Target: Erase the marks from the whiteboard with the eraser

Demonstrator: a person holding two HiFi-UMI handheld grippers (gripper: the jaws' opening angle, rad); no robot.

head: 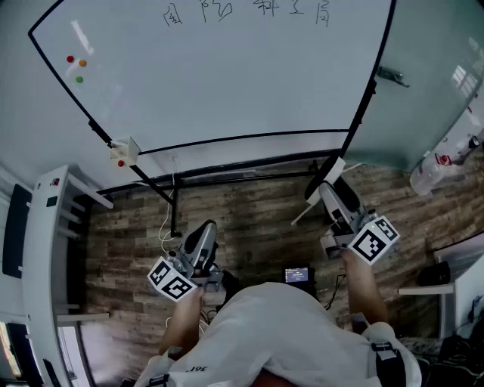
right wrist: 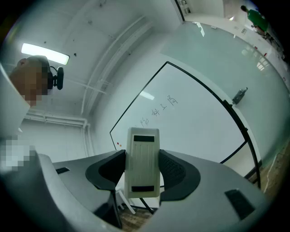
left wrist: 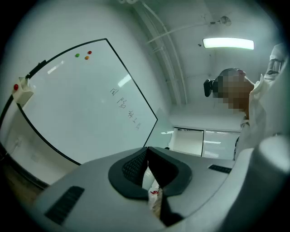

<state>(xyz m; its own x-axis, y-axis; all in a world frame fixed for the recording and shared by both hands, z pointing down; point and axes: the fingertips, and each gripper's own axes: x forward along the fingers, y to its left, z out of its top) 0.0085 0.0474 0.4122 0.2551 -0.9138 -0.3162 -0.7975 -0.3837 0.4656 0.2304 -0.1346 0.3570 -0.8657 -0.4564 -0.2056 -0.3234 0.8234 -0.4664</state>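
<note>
Cream rectangular eraser [right wrist: 143, 154] held apart from the black-framed whiteboard [head: 227, 75]
The eraser is clamped between the right gripper's [right wrist: 143, 174] fingers [right wrist: 179, 170], away from the handwritten marks [head: 268, 9] at the board's top; the left gripper's [left wrist: 146, 158] fingers are pressed together, empty.

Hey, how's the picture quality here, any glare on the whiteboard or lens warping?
Head view: the whiteboard frame bows from wide-angle distortion, with a small glare streak at its upper left. Left gripper view: the ceiling light is blown out and the corners go dark. Right gripper view: the eraser looks sharp, the marks faint.
</note>
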